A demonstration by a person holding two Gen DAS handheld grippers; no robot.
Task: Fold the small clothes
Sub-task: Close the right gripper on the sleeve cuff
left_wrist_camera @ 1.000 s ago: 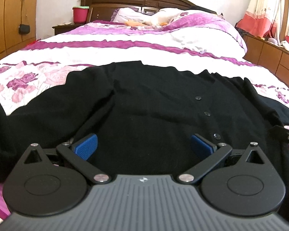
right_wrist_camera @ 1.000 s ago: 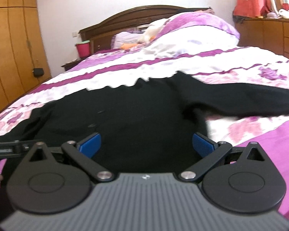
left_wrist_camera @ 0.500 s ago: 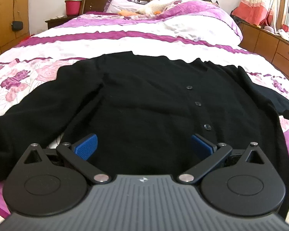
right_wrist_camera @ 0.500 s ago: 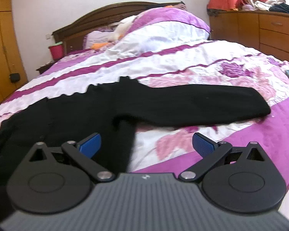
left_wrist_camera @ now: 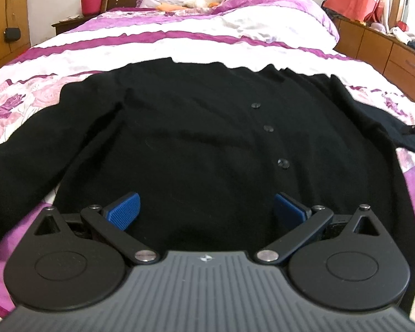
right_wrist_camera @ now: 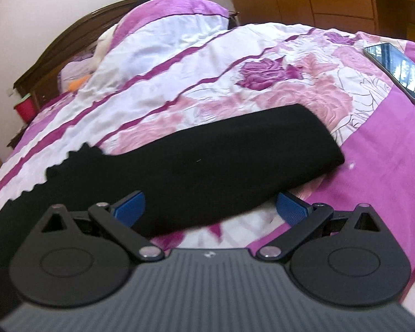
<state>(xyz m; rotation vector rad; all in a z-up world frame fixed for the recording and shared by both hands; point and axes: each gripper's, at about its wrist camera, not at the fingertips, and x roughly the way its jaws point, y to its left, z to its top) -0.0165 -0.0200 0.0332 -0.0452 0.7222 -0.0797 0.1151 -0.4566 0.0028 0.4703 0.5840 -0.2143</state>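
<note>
Black knit cardigan [left_wrist_camera: 196,138] lies spread flat and buttoned on the bedspread [left_wrist_camera: 152,47], straight ahead of your left gripper [left_wrist_camera: 207,210]; no fold shows in it yet, so I judge the task barely begun; both sleeves lie out to the sides; your left gripper is spread wide and holds nothing; your right gripper [right_wrist_camera: 211,207], also spread and empty, hangs just over the right sleeve [right_wrist_camera: 235,160], whose cuff lies ahead and to its right; that sleeve looks the likely first fold, then the other sleeve and the body.
</note>
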